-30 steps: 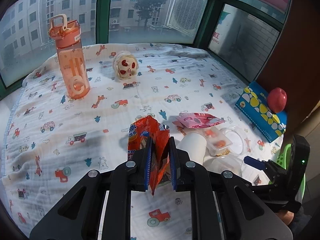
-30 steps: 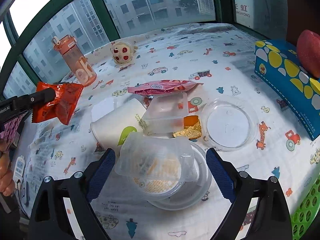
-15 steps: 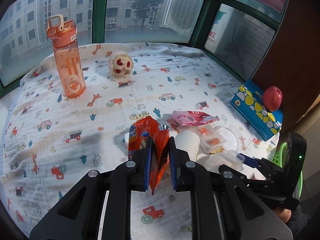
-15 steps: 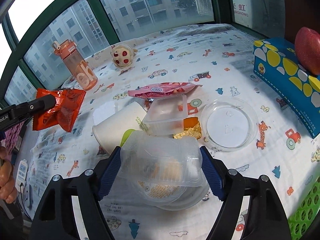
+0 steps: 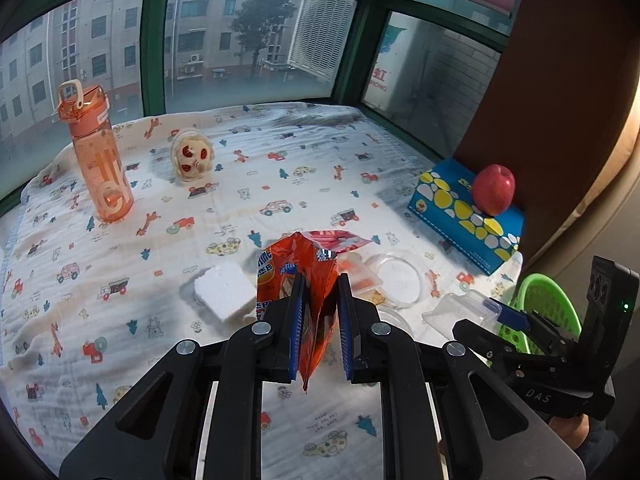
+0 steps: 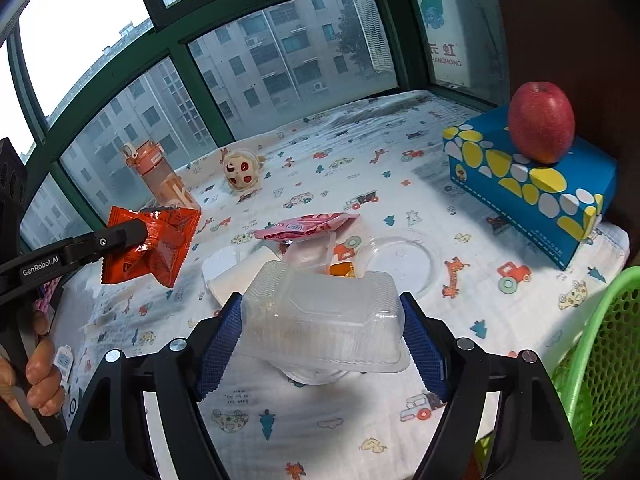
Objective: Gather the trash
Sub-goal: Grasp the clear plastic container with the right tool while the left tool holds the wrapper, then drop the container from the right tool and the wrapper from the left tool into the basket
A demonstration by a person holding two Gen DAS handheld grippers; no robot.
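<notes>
left tool [image 5: 319, 316] clamping orange wrapper [image 5: 298, 276], right tool [image 6: 322, 336] gripping clear tray [image 6: 320, 320] beside green basket [image 6: 600, 344]

A home's enclosed balcony, green-framed windows [image 5: 156, 40] curving from 9 to 2 o'clock and looking onto apartment blocks, a children's cartoon-print cloth [image 5: 280, 168] covering the table, a plush toy [image 5: 191, 159] sitting at 11 o'clock
</notes>
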